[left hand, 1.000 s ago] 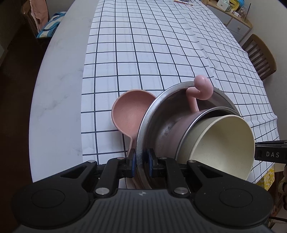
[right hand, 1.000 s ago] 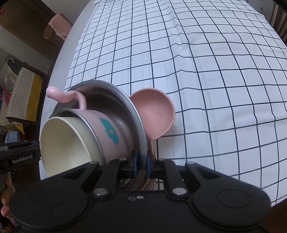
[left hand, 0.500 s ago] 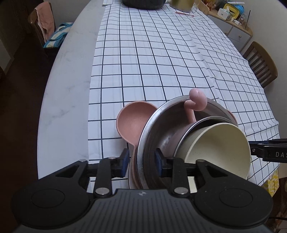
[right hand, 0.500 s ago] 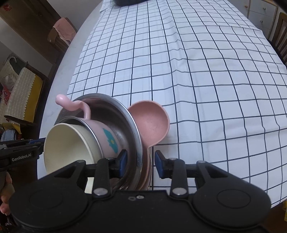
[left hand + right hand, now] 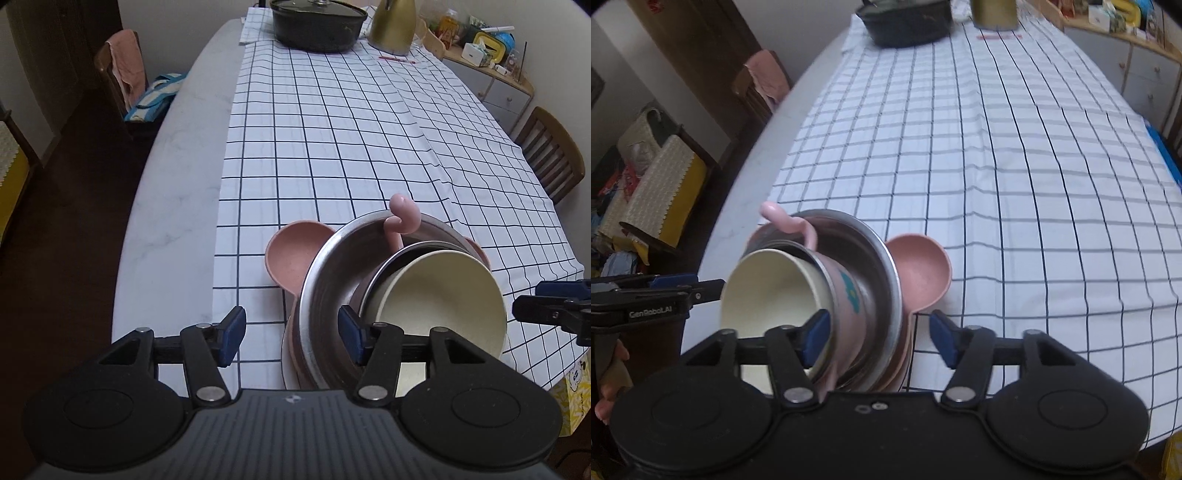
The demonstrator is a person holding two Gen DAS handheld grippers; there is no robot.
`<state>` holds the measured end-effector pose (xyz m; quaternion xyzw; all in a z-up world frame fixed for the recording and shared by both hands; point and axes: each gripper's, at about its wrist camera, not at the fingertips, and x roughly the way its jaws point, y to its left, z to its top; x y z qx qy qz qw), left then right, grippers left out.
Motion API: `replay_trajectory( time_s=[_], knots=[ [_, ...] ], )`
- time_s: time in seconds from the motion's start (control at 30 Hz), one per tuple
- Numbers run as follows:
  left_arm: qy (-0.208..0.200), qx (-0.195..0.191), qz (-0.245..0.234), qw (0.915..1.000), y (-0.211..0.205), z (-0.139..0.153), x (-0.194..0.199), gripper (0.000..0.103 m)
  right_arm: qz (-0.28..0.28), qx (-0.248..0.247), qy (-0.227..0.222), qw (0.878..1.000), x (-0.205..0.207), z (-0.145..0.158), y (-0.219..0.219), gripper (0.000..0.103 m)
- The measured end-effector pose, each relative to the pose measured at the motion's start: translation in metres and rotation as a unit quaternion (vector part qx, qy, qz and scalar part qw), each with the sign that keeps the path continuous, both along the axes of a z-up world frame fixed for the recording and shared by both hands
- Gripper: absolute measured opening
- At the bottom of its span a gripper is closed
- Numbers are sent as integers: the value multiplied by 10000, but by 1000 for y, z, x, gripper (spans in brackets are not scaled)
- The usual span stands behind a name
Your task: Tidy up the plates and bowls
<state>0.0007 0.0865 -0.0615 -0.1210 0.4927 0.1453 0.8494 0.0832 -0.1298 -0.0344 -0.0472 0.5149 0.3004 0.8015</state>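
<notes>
Both tongs have just sprung apart: left gripper and right gripper release the steel bowl, nested at six o'clock on the checked tablecloth. Stacking looks done; next, probably backing clear.

- A home dining room: a long worktop under a checked tablecloth.
- Wooden dining chairs stand beside it, one draped with a pink towel.
- A black lidded pot and a brass-coloured kettle sit at the far end.
- A cluttered sideboard lines the wall.
</notes>
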Motion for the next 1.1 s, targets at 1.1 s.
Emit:
replay_trajectory(
  time_s=[1.1],
  knots=[
    [-1585, 482, 451, 9852, -107, 58, -100, 88, 902, 667, -2532, 9609, -100, 57, -45, 103]
  ],
)
